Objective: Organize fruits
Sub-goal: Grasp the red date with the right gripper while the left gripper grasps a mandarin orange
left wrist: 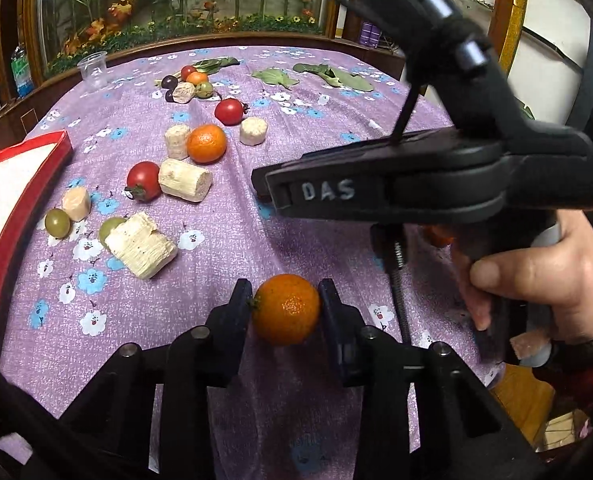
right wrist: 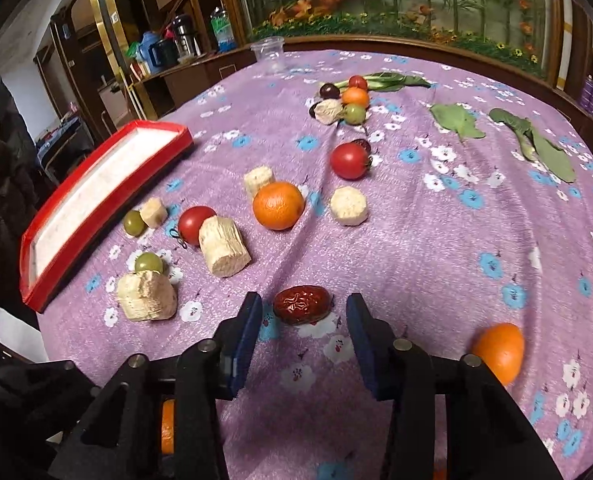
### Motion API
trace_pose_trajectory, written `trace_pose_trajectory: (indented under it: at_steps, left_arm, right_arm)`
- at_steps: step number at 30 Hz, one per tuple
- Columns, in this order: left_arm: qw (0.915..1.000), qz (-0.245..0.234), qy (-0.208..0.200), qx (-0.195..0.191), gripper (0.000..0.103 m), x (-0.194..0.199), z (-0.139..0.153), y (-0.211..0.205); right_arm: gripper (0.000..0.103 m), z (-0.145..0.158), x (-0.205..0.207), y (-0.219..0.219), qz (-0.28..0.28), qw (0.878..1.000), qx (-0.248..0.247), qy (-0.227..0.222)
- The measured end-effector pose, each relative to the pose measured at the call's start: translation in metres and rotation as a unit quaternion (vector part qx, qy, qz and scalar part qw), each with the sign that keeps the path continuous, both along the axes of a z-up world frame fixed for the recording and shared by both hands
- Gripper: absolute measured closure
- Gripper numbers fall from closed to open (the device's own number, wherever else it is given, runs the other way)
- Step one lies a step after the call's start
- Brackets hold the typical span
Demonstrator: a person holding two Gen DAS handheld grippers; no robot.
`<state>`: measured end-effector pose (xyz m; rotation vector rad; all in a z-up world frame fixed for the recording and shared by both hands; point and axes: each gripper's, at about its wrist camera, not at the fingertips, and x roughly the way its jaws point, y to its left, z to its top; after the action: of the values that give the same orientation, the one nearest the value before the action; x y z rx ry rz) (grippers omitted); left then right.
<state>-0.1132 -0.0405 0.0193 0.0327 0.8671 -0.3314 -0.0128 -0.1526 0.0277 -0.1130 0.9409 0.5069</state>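
Orange mandarin (left wrist: 286,309) sits pinched between your left gripper's (left wrist: 285,300) jaws, low on the purple-clothed worktop (left wrist: 224,240); beside it, your right tool's body reads "DAS" (left wrist: 328,191). From your right gripper (right wrist: 304,310), the jaws flank a red date (right wrist: 302,305) without touching it.
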Motion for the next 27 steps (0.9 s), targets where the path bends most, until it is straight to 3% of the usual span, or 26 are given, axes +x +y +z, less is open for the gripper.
trace_pose_trajectory:
  at_steps: [1,14,22,27]
  left_arm:
    - [1.0,0.0,0.0,0.0,0.072,0.0,0.0,0.0]
    - [0.9998,0.012,-0.013,0.003,0.072,0.006,0.01,0.016]
    - [0.997,0.067,-0.035,-0.015,0.072,0.018,0.036,0.068]
    - [0.9926,0.112,-0.042,-0.018,0.072,0.024,0.05,0.11]
  right_arm:
    - [0.071,-0.003,0.001,0.002,0.001,1.0,-0.002,0.004]
    - [0.071,0.009,-0.007,0.002,0.009,1.0,0.014,-0.012]
    - [0.071,0.048,-0.02,0.025,0.051,0.997,0.046,-0.036]
    - [0.071,0.063,-0.013,0.055,0.09,0.993,0.068,-0.022]
